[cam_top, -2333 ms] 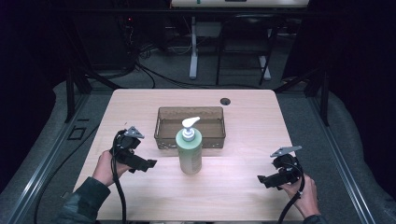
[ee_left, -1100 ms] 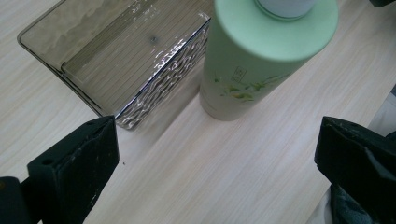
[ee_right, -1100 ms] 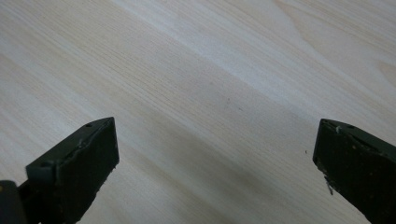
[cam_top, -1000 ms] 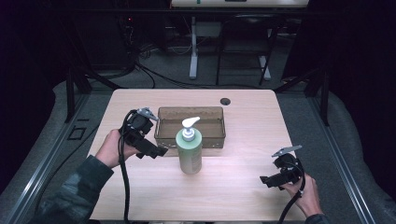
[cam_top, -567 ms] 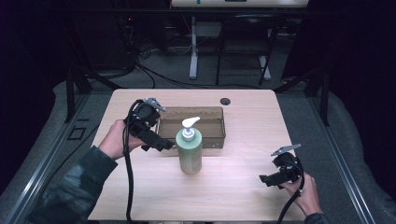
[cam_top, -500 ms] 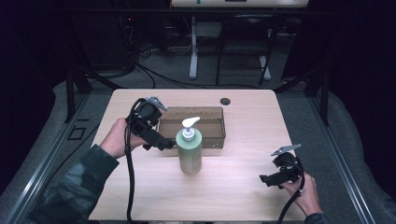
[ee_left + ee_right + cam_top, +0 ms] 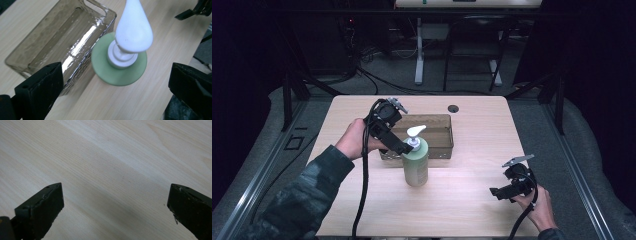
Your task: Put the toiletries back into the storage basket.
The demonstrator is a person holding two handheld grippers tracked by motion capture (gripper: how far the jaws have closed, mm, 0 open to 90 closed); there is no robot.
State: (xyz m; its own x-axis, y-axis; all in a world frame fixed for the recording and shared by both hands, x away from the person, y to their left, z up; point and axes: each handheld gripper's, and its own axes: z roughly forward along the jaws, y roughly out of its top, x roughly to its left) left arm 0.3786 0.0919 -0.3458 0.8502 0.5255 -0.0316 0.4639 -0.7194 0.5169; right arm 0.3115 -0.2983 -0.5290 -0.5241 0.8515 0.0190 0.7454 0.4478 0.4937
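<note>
The left gripper [image 7: 398,146] has swung in from the bench's left edge and now hangs above the white pump head of the green plastic soap bottle [image 7: 415,167], fingers wide apart. The bottle stands just in front of the clear brownish plastic tray [image 7: 447,135], so a top-down grab looks imminent. The right gripper [image 7: 504,190] has stayed low near the pale wooden bench [image 7: 472,210]'s right front corner, fingers apart and empty.

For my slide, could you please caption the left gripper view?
Open left gripper poised above a green pump bottle standing beside a clear tray.
</note>
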